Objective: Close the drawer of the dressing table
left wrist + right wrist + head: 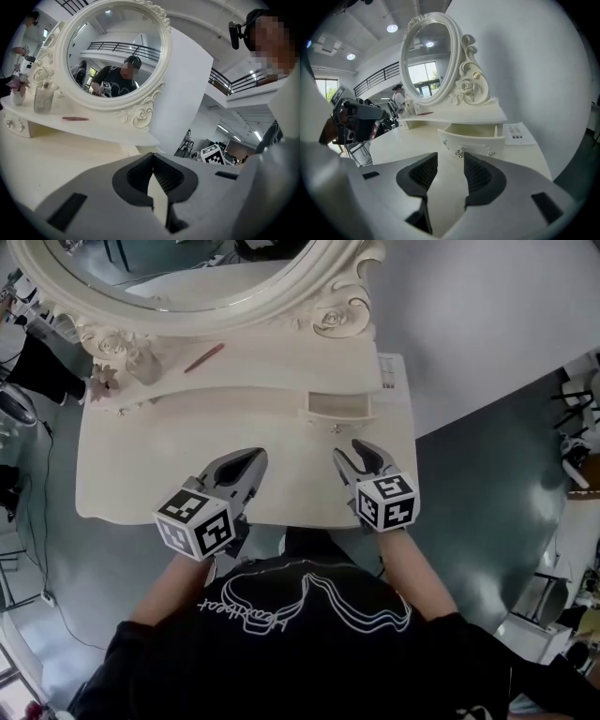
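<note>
The drawer [337,407] stands pulled out under the shelf at the table's [141,465] right rear, knobbed front facing the person, long axis left to right; the right hand-held gripper [350,448], jaws apart and empty, lines up before it, likely to push; the left hand-held gripper [255,456] hovers closed, empty.

I read the cream bench [131,474] across centre frame. On its raised back shelf [272,367], upper left: glass bottle [142,364], small flower vase [101,381], and a thin red stick [203,357] lying flat. The drawer [339,407] under the shelf stands pulled out, right of centre. A printed sheet [392,371] lies at the bench's right edge.
</note>
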The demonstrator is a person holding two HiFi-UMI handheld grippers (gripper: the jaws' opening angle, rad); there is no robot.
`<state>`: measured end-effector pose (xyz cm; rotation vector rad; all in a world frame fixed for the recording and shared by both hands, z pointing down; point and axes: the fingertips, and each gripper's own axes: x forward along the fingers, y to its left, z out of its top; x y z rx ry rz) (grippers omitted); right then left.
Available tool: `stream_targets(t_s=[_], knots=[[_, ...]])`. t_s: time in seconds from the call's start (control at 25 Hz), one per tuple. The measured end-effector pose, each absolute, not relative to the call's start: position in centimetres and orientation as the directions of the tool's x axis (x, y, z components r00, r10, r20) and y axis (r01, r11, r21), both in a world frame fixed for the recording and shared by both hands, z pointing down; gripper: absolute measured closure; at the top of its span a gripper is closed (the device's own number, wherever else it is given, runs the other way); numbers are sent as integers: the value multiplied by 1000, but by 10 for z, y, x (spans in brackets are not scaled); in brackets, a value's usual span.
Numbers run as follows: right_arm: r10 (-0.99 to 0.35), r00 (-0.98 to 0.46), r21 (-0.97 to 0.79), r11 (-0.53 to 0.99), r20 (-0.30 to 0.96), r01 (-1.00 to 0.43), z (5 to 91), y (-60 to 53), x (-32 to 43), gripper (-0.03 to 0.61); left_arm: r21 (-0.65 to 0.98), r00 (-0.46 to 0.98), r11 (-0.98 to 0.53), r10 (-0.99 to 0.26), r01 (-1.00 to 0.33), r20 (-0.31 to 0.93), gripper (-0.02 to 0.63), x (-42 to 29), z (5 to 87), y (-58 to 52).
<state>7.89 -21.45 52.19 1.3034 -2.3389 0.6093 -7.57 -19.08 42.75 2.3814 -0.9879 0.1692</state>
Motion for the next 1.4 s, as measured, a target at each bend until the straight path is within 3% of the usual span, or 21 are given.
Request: stream_targets(t_s=[0.56,0.8,1.4], knots=[[-656,-477,-217,440,584,-871,564,-249,70,438,459,660,-495,-673,-738,334,611,-105,437,-216],[-658,-471,-212,437,587,-874,566,-253,72,482,470,653,-480,-678,-741,338,611,-108,440,-221],[-653,-485,-238,434,582,-869,564,-255,70,486,497,660,-470,-673,-730,333,611,-105,441,-221]])
